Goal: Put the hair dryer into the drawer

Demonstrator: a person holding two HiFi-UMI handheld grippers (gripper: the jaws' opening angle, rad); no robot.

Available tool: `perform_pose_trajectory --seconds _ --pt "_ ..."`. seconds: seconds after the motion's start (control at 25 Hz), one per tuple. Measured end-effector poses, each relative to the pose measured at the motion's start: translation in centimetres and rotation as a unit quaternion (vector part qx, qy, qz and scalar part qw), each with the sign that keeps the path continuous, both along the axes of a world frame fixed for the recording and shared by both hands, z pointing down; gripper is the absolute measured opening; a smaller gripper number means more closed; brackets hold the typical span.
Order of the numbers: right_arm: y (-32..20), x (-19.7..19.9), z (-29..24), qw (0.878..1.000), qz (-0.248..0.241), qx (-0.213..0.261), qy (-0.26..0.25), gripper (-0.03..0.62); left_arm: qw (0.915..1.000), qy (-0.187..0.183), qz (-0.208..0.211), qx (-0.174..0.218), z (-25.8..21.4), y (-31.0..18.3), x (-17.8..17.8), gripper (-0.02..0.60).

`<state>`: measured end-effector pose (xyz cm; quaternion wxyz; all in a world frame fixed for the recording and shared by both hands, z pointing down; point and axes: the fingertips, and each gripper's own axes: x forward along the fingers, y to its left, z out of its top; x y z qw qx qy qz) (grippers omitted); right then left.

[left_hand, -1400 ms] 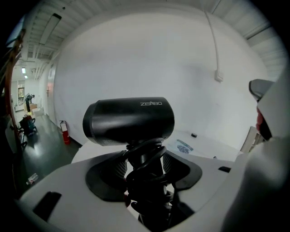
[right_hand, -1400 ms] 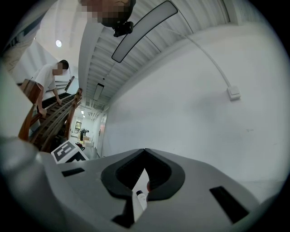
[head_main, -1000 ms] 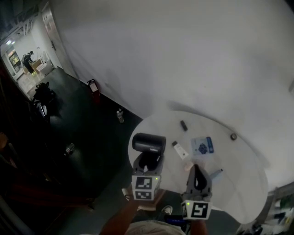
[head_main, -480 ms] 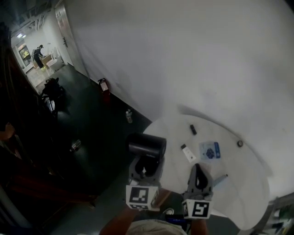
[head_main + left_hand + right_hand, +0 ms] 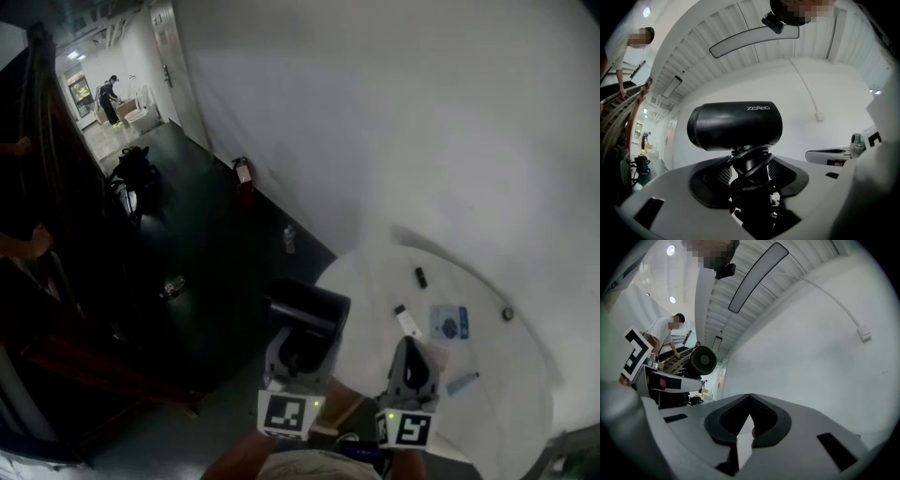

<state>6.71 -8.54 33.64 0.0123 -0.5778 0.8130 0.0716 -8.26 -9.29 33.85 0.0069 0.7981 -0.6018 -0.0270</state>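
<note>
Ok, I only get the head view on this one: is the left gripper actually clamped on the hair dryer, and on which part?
Observer: Yes. The left gripper view shows the left gripper shut on the handle of the hair dryer, which has the cord coiled round it.
Operator: And the other one, anything in it?
Observer: No. In the right gripper view, the right gripper has its jaws closed tip to tip, with nothing between them.
Operator: Which end of the dryer faces it?
Observer: The round grille end.
</note>
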Motion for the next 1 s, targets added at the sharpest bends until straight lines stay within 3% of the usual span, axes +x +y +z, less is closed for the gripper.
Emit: perform_pose_trajectory --seconds 0.44,0.72,1.0 --pt "0.6 -3.8 0.9 0.999 -0.035 -0.001 0.013 0.005 0.9990 -0.014 -0.027 -0.034 2.9 2.7 -3.6 0.250" --pt "0.8 -4.5 1.8 0.999 -0.042 -0.013 0.016 0.005 0.9963 -0.047 -0.016 -0.070 6.6 4.0 -3.9 0.250" --pt "1.1 -5.4 2.9 0.998 -0.049 -0.026 0.014 0.005 0.9916 -0.058 -0.013 -0.115 10.7 5.2 -4.0 0.250"
